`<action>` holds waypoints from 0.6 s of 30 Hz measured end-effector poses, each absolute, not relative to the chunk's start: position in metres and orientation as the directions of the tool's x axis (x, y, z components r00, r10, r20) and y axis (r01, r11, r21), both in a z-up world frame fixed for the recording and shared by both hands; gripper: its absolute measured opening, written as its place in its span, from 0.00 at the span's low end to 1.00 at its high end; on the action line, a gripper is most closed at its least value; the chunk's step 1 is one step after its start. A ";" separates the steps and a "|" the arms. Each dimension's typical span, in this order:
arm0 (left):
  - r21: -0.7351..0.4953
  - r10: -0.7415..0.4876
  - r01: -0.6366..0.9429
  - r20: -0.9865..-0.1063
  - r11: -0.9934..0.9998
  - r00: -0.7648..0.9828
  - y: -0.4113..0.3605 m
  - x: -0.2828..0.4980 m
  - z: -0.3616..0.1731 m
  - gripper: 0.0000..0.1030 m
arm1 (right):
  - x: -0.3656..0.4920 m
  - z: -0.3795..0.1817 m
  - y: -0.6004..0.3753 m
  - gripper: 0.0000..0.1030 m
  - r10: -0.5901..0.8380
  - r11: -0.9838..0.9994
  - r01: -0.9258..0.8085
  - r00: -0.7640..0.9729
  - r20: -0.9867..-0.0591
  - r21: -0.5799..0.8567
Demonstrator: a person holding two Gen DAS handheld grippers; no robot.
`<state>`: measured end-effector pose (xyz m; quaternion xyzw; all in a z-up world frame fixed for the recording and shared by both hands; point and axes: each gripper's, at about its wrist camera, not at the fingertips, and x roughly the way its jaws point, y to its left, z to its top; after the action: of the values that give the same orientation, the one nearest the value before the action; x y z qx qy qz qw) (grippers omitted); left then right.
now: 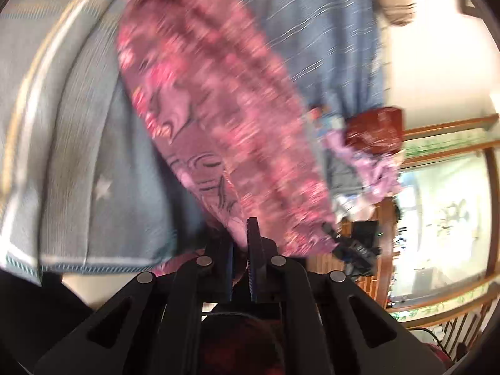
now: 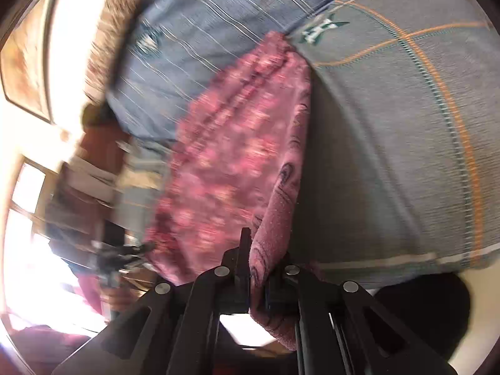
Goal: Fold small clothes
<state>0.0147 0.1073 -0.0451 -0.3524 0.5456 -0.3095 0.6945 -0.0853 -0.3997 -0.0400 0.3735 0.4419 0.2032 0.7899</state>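
A pink floral garment [image 1: 212, 106] with a plainer purple hem stretches across the bed, blurred by motion. My left gripper [image 1: 242, 250] is shut on its near edge, the cloth pinched between the two black fingers. In the right wrist view the same pink garment [image 2: 231, 162] runs up from my right gripper [image 2: 261, 268], which is shut on a fold of the purple hem. At the far corner of the cloth in each view the other gripper shows as a dark blurred shape.
Under the garment lies a grey-blue blanket [image 2: 390, 143] with orange lines and small stars, and a blue striped sheet [image 1: 312, 31]. A pile of lilac clothes [image 1: 372, 168] and a red item [image 1: 375, 128] lie further along the bed. Wooden window frames [image 1: 450, 143] stand beyond.
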 end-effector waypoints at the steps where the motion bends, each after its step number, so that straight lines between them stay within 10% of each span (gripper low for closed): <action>1: -0.841 -0.827 0.062 -0.511 0.538 0.236 0.110 0.017 -0.035 0.05 | -0.084 -0.037 -0.400 0.05 0.670 0.608 0.002 0.536 -0.514 0.794; 18: -0.910 -0.844 0.040 -0.365 0.412 0.392 0.128 0.130 -0.008 0.05 | 0.041 0.012 -0.395 0.05 0.758 0.290 -0.162 0.640 -0.123 0.943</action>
<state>0.1303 0.1281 -0.0082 -0.4429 0.4540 -0.3128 0.7071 0.0407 -0.3950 0.0123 0.5103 0.2920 0.3076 0.7482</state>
